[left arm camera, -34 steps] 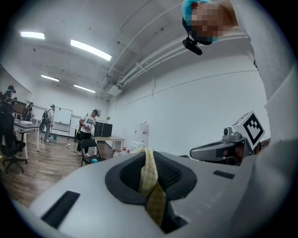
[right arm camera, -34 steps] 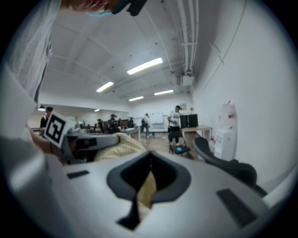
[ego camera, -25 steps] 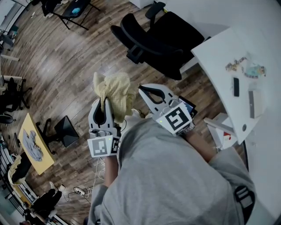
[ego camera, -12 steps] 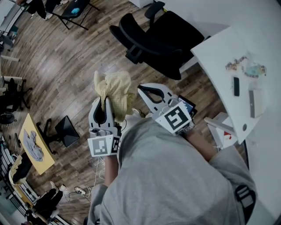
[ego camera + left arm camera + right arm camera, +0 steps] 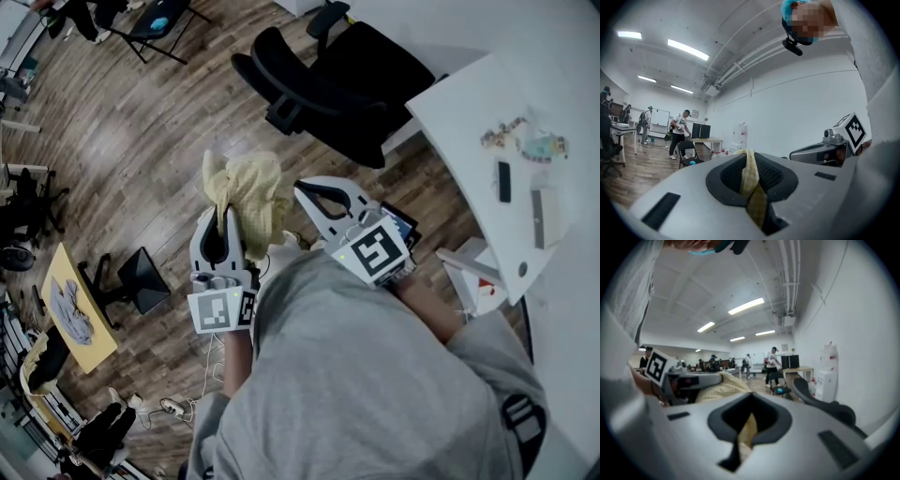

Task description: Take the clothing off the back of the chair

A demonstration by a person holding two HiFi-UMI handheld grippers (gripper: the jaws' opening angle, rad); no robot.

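Observation:
In the head view the yellow checked cloth (image 5: pixel 248 187) bunches up off the tips of my left gripper (image 5: pixel 223 217), which is shut on it. It hangs in the air, clear of the black office chair (image 5: pixel 328 84), whose back is bare. In the left gripper view a strip of the cloth (image 5: pixel 751 180) runs between the closed jaws of the left gripper (image 5: pixel 747 152). My right gripper (image 5: pixel 302 187) is beside the cloth, jaws shut. In the right gripper view the cloth (image 5: pixel 719 387) lies at the left and shows through the opening behind the right gripper (image 5: pixel 751 394); no grip shows.
A white desk (image 5: pixel 469 122) stands at the right with a phone (image 5: pixel 503 184) and small items. At the left are a yellow table (image 5: pixel 70 309) and a black folding chair (image 5: pixel 141 277). Cables (image 5: pixel 173 405) lie on the wood floor. People (image 5: pixel 679 131) stand far off.

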